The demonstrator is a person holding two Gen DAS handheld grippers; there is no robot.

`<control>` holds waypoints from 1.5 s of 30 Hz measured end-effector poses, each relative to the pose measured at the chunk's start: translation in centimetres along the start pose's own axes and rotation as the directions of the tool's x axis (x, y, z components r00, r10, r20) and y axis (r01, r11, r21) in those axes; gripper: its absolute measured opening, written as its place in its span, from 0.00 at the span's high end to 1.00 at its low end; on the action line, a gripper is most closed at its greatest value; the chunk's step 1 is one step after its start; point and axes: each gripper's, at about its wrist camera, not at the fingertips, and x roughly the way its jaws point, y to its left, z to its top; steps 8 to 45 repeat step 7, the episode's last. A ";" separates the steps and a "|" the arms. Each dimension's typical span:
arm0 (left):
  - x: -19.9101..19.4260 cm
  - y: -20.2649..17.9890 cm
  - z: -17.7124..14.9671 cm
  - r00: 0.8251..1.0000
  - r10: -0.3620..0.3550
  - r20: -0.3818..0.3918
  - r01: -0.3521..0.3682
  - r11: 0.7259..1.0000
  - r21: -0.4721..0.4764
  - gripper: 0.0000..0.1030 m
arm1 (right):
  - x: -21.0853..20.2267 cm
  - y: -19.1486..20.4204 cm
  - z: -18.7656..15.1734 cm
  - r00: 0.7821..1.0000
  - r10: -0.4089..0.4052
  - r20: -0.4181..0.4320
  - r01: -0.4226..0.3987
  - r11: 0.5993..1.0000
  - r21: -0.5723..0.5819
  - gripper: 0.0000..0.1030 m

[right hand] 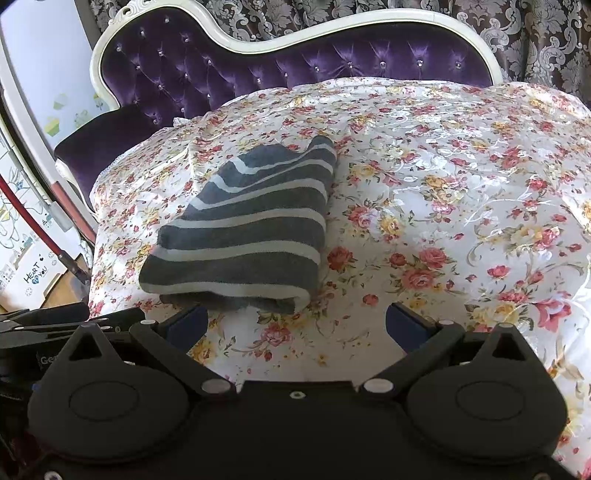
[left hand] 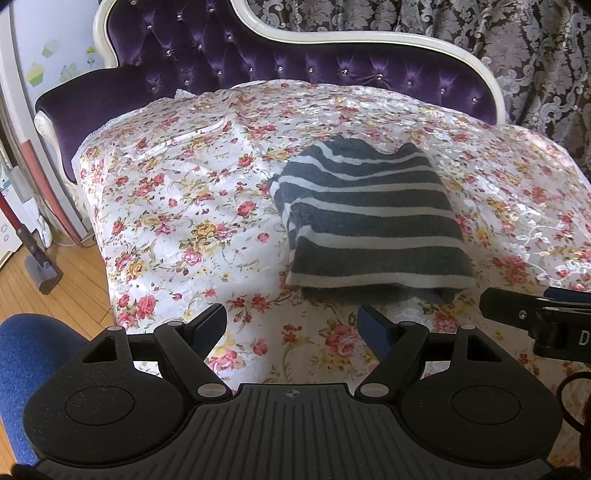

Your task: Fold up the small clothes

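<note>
A dark grey garment with white stripes (left hand: 369, 218) lies folded into a rough rectangle on the floral cover (left hand: 177, 199). It also shows in the right wrist view (right hand: 251, 225). My left gripper (left hand: 291, 325) is open and empty, hovering just in front of the garment's near edge, a little left of it. My right gripper (right hand: 295, 325) is open and empty, in front of the garment's near right corner. Its tip shows at the right edge of the left wrist view (left hand: 517, 314).
The floral cover (right hand: 443, 206) drapes a purple tufted chaise with a white frame (left hand: 295, 62). Patterned curtains (right hand: 517, 33) hang behind. At the left are a wooden floor (left hand: 48, 295), a vacuum (left hand: 33, 254) and a white appliance. A blue seat (left hand: 26, 354) is at lower left.
</note>
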 end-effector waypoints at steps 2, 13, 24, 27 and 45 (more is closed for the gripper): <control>0.0 0.0 0.0 1.000 0.000 0.000 0.000 1.000 0.002 0.26 | 0.0 0.0 0.0 1.000 0.001 0.000 -0.001 1.000 0.001 0.01; 0.0 0.0 0.0 1.000 0.002 -0.001 -0.002 1.000 0.000 0.26 | 0.0 0.0 0.0 1.000 0.000 0.000 0.000 1.000 0.001 0.01; 0.0 0.0 0.0 1.000 0.002 -0.001 -0.002 1.000 0.000 0.26 | 0.0 0.0 0.0 1.000 0.000 0.000 0.000 1.000 0.001 0.01; 0.0 0.0 0.0 1.000 0.002 -0.001 -0.002 1.000 0.000 0.26 | 0.0 0.0 0.0 1.000 0.000 0.000 0.000 1.000 0.001 0.01; 0.0 0.0 0.0 1.000 0.002 -0.001 -0.002 1.000 0.000 0.26 | 0.0 0.0 0.0 1.000 0.000 0.000 0.000 1.000 0.001 0.01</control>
